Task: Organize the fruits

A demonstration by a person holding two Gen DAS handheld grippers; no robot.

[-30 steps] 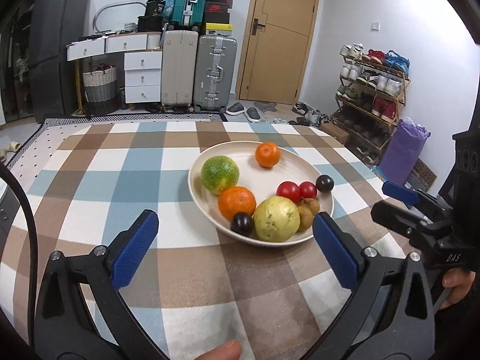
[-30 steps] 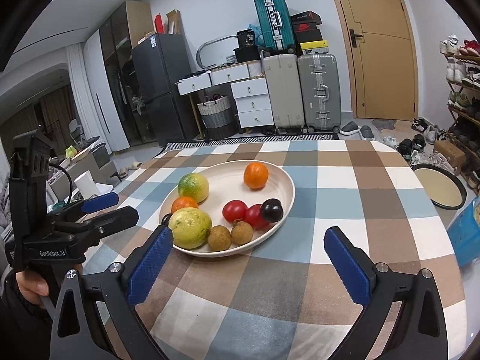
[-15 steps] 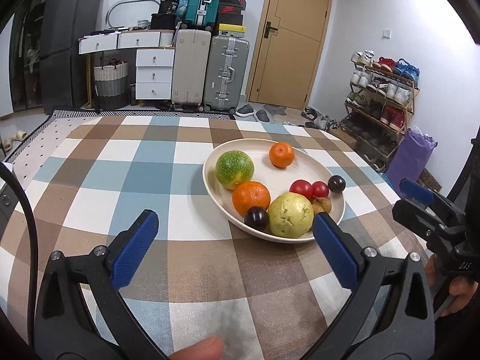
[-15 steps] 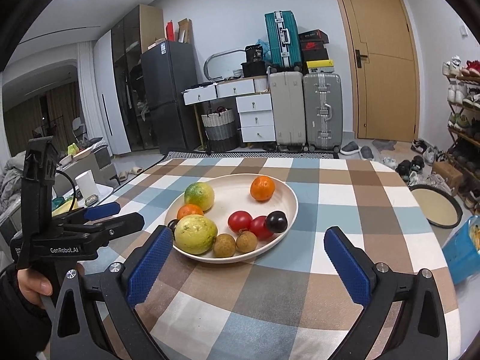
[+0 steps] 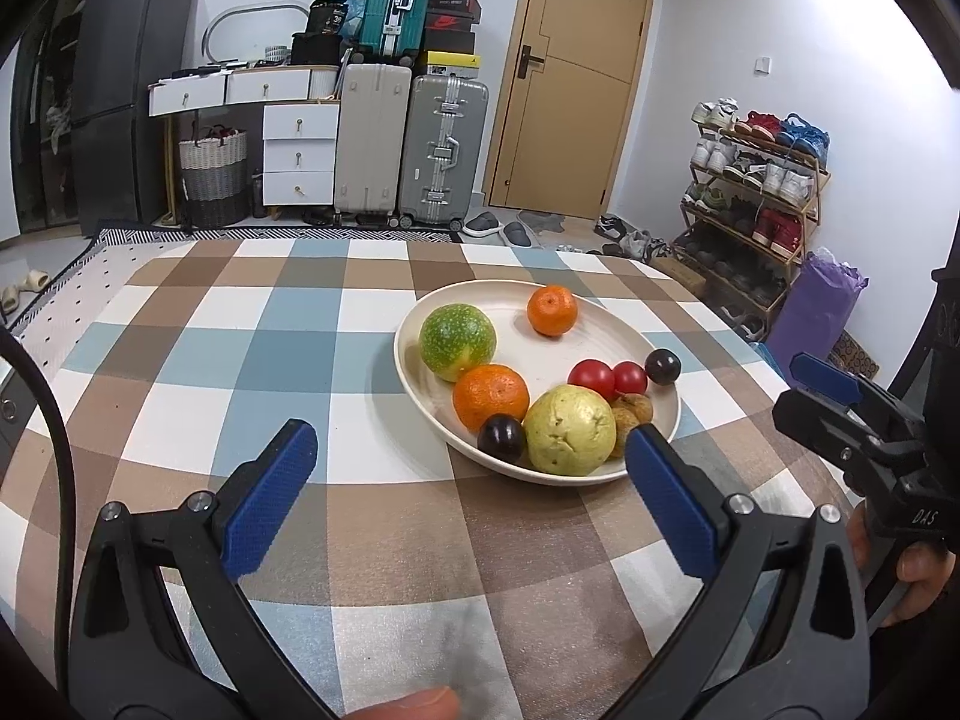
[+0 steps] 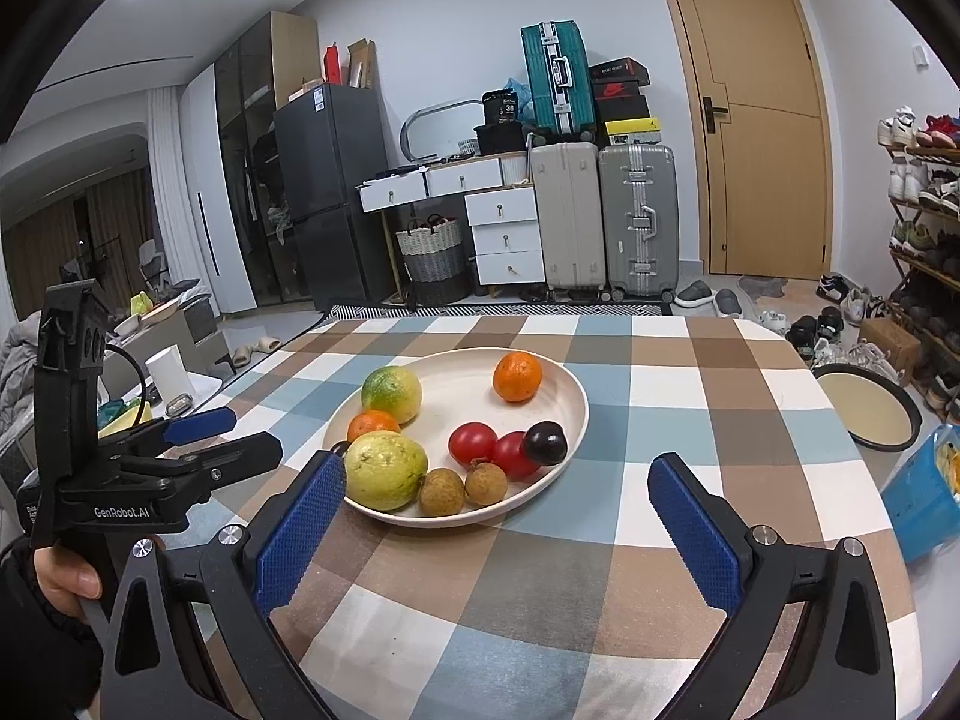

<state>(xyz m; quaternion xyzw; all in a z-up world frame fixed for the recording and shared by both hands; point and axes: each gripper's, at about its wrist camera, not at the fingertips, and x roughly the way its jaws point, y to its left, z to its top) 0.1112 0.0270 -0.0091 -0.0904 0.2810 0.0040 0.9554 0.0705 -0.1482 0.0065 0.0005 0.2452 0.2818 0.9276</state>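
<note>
Both views have tilted up a little since the earlier frames, so the plate (image 5: 420,387) now sits lower and more to the right of centre in the left wrist view, while the fruit on it lies as it did. We see the plate on the checked cloth of the counter (image 5: 252,354), holding a green-yellow citrus (image 5: 457,341), a small orange (image 5: 552,310) at the far side, a larger orange (image 5: 491,396), a pale guava (image 5: 570,430) at the near rim, two red tomatoes (image 5: 607,378), two dark plums (image 5: 500,437) set apart from each other, and two brown longans (image 6: 463,487) touching side by side. Our left gripper (image 5: 468,495) hovers above the cloth short of the plate, its blue fingers (image 5: 270,501) spread wide with nothing between them. Our right gripper (image 6: 498,534) is likewise spread wide and empty, with the near rim of the plate between its fingers (image 6: 693,534) in the lower middle of the frame. At the right edge of the right wrist view a round tray (image 6: 864,414) and a blue bag (image 6: 921,498) sit just off the counter.
</note>
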